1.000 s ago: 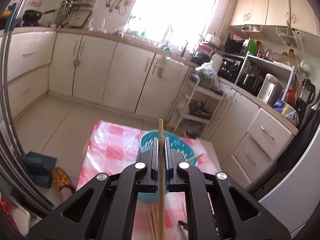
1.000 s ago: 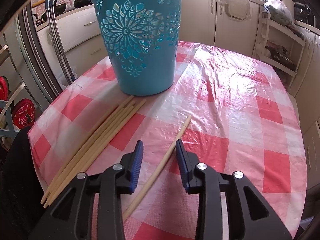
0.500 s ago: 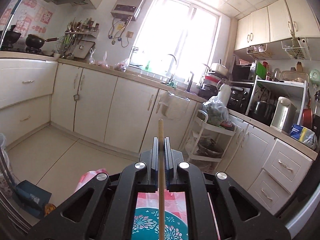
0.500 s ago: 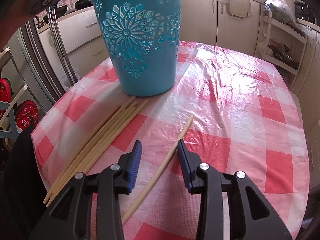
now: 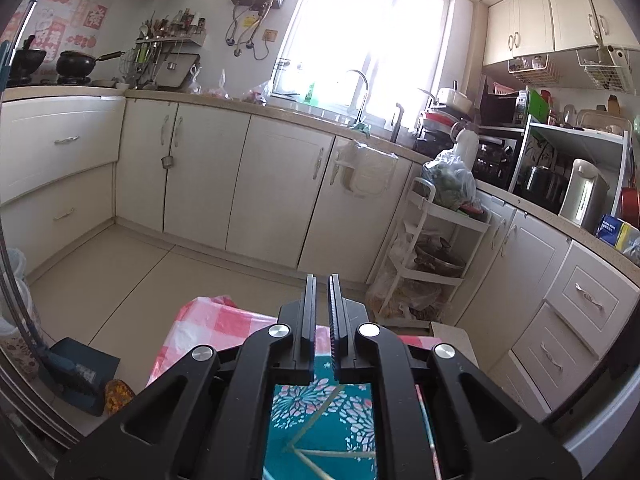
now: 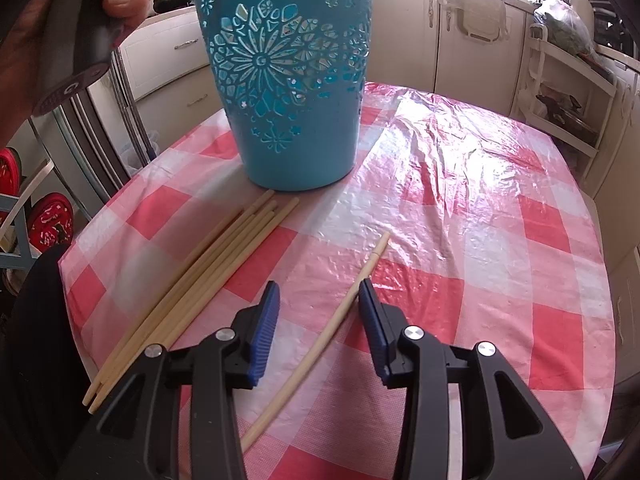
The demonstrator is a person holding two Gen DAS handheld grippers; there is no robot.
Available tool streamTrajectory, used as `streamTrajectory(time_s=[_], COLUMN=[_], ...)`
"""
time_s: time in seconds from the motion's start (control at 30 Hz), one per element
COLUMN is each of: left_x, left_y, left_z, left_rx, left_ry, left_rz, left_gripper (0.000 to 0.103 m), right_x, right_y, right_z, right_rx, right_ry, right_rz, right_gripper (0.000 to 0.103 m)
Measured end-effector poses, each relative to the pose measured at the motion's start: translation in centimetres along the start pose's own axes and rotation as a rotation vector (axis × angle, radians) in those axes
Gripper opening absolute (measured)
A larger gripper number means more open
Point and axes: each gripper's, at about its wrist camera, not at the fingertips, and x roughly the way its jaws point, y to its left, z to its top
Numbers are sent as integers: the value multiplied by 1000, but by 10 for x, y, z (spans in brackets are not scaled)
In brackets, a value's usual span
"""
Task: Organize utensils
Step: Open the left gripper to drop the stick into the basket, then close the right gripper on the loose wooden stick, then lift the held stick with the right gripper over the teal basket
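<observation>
A teal cut-out bucket (image 6: 286,80) stands on the red-and-white checked tablecloth (image 6: 472,208). In the left wrist view I look down into the bucket (image 5: 320,420), with chopsticks (image 5: 316,454) lying inside. My left gripper (image 5: 321,312) is above the bucket, its jaws slightly apart and empty. My right gripper (image 6: 318,300) is open, low over the table, straddling a single chopstick (image 6: 320,340). A bundle of several chopsticks (image 6: 192,288) lies to its left, in front of the bucket.
The hand holding the left gripper (image 6: 76,12) shows at the top left of the right wrist view. Kitchen cabinets (image 5: 240,188), a white shelf trolley (image 5: 436,248) and a dustpan (image 5: 76,372) on the floor surround the table.
My left gripper let go of the chopstick it held upright; the chopstick is gone from its jaws and they stand slightly apart. The right gripper edged forward along the single chopstick.
</observation>
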Motion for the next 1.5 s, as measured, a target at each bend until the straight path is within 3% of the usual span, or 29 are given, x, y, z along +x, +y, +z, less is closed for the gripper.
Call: streamTrajectory(time_s=[0.1,0.27,0.37,0.67,0.73,0.8,0.9,1.1,1.23,1.33,1.5], left_x=[-16,-59,-87,-125,-125,-125,-124,-116,-112,-108,-102], left_y=[9,36,56,99,103,105,103,101,95,89,88], left_z=[-8,-19,-34,-113,-128,-142,-155,-169,-169,-167,-168], left_rx=[-12,-44,-55,-49,-46,-32,9,20,26,40,31], left_ry=[11,-10,-6,146,178,205,227,238,249,245,259], left_rz=[12,55,95,165,162,151,141,165,171,185,194], left_gripper=[16,42,50,58,59,59,60,64,68,74,75], right_x=[-1,-7,-11,-4,-1,0,-1,-2,-8,-21,-48], right_y=[-2,-19,-26,-15,-6,1,4,9,1,-11,-32], right_z=[0,-1,-4,4,6,5,6,6,0,-3,-1], right_rx=[10,120,170,165,118,62,13,-39,38,144,296], right_ry=[-1,15,23,44,52,61,86,119,108,67,-11], right_rz=[11,69,72,-20,-66,-84,-40,-68,-7,77,213], right_gripper=[41,41,41,39,33,13,9,8,6,6,6])
